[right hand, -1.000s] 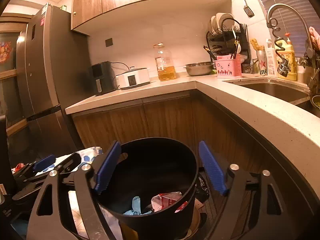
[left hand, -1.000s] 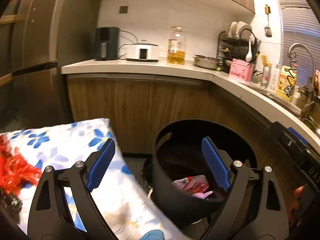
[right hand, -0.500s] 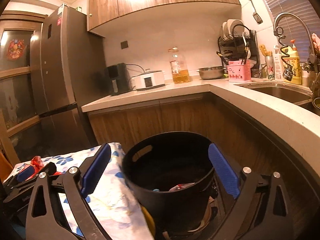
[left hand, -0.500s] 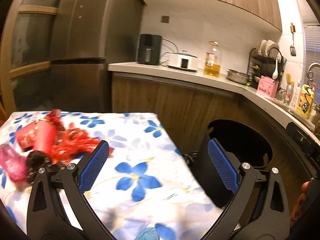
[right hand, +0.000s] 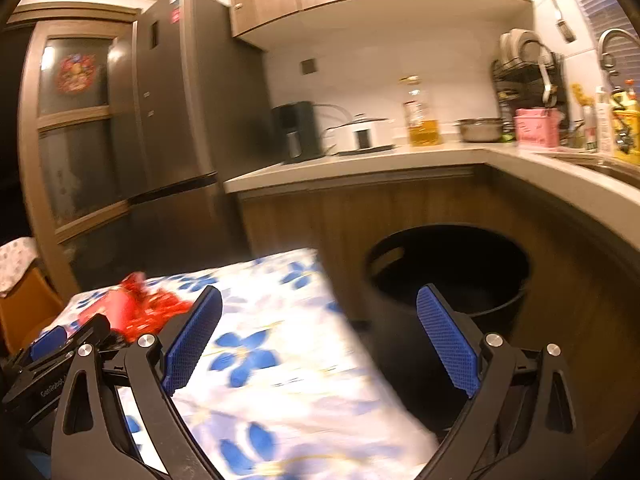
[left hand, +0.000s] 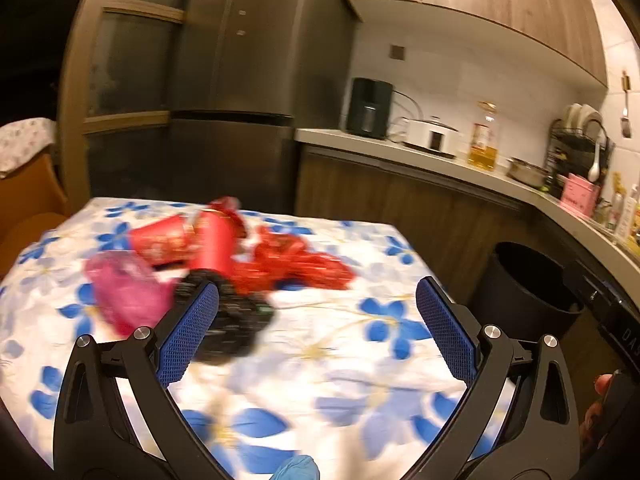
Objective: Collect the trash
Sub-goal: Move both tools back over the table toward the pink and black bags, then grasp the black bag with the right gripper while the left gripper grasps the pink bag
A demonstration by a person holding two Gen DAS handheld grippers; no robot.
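From my left wrist: my left tongs (left hand: 316, 312) stand wide apart and empty over a table (left hand: 360, 360) draped in a blue-flowered cloth. The trash lies ahead: a red cup (left hand: 212, 240), crumpled red wrapper (left hand: 296, 264), pink bag (left hand: 124, 292) and a blurred black item (left hand: 236, 320). The black bin (left hand: 524, 284) stands right of the table.

From my right wrist: my right tongs (right hand: 320, 332) gape empty, spanning the table's edge and the bin (right hand: 448, 276). The red trash (right hand: 136, 308) lies far left.
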